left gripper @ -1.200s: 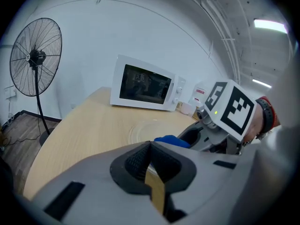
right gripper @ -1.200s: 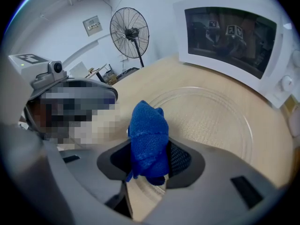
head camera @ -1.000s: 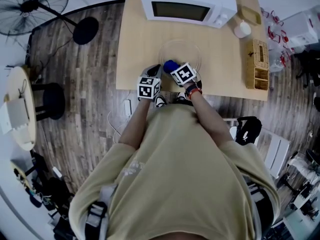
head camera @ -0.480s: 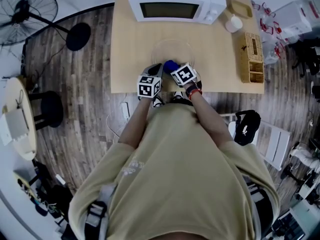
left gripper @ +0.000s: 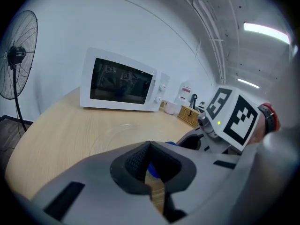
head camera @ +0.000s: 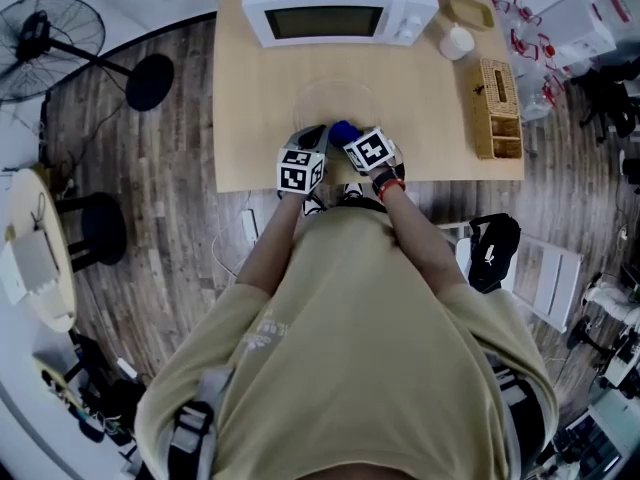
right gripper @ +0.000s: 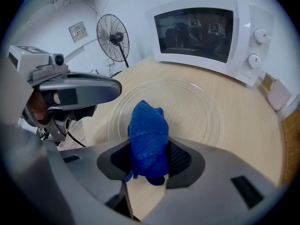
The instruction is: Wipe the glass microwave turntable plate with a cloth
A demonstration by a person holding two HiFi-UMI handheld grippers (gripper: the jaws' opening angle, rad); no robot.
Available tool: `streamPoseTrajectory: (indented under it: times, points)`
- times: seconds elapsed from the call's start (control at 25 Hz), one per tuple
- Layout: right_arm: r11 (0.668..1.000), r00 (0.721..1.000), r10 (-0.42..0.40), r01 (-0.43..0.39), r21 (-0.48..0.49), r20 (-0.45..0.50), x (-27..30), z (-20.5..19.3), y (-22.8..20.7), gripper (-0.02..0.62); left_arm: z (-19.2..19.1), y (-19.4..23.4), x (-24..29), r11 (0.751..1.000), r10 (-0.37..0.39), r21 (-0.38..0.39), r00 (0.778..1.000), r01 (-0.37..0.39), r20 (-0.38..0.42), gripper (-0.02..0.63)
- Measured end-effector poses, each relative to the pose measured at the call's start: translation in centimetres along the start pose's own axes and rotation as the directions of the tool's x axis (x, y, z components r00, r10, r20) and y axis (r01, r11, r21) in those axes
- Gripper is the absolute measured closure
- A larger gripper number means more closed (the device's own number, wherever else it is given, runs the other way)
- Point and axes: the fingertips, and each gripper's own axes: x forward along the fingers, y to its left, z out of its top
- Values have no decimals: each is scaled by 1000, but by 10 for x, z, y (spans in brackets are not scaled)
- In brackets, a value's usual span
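The right gripper (right gripper: 147, 165) has its fingers clamped on a bunched blue cloth (right gripper: 147, 130), and the glass plate (right gripper: 201, 109) lies flat just beyond at twelve o'clock (round, so no long axis to mind). At its nine o'clock hangs the left gripper (left gripper: 151, 150), fingers pressed together, empty. The pale desk (head camera: 250, 118) carries a white microwave (head camera: 340, 8) farther off.

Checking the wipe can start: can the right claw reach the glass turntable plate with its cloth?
Probably yes: the right claw, shut on the blue cloth, sits at the near rim of the glass turntable plate, with nothing between.
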Motion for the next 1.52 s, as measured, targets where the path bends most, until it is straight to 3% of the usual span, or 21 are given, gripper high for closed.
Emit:
streamPoseTrajectory:
  times: [0.76,1.24,1.52]
  points:
    - [988,996,-85,82,130,19,-23,-26,-31,413,-20,-28,17,996,-78,47,994,81,-70,588]
    - [981,993,-119,116,156,9,-27,-33,-40,413,-27,-24,14,997,-69,41,995,72,-73,588]
    - [976,999,6,-17,218,52,-21,-16,-16,413,-30,1,-6,1000,-4,4,999,5,-52,588]
